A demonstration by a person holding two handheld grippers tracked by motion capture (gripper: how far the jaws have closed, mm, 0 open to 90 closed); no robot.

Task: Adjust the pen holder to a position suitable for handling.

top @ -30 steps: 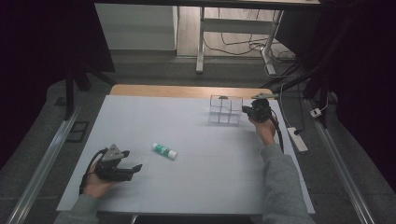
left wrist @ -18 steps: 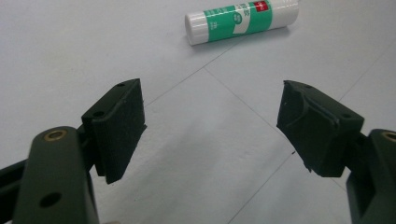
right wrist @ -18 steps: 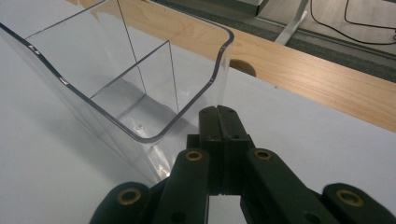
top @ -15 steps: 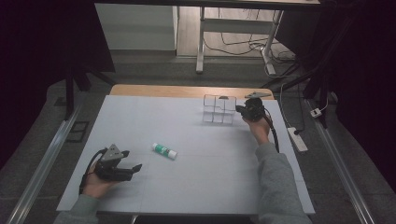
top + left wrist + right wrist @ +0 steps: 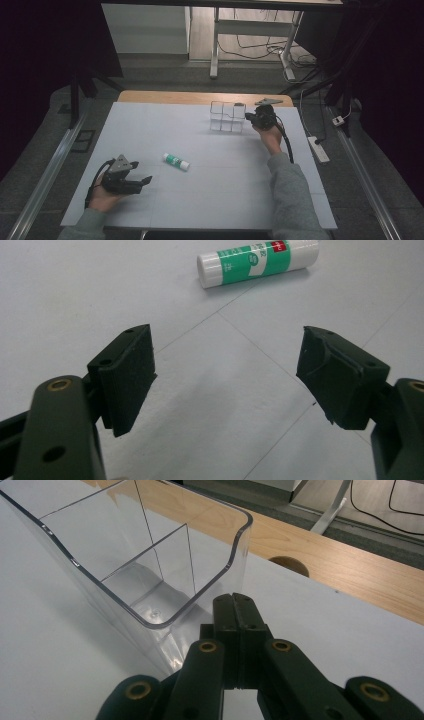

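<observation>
A clear plastic organizer [image 5: 227, 117] with several compartments stands at the far middle of the white table cover [image 5: 200, 200]. My right gripper [image 5: 248, 117] is at its right end, shut with nothing between the pads. In the right gripper view the closed tips [image 5: 235, 600] sit against the organizer's [image 5: 150, 570] rounded end wall. A green and white glue stick [image 5: 176, 161] lies on its side left of centre. My left gripper [image 5: 145, 181] rests near the front left, open and pointing toward the glue stick [image 5: 257, 261], which lies beyond the empty gap of the left gripper [image 5: 225, 375].
A bare wooden strip [image 5: 200, 97] with a round hole [image 5: 287, 564] runs behind the cover. A power strip [image 5: 318, 149] lies on the floor to the right, and a metal rail [image 5: 45, 170] runs along the left side.
My right gripper has moved left along the far edge, and the clear organizer has shifted left with it. The left gripper and the glue stick have stayed put.
</observation>
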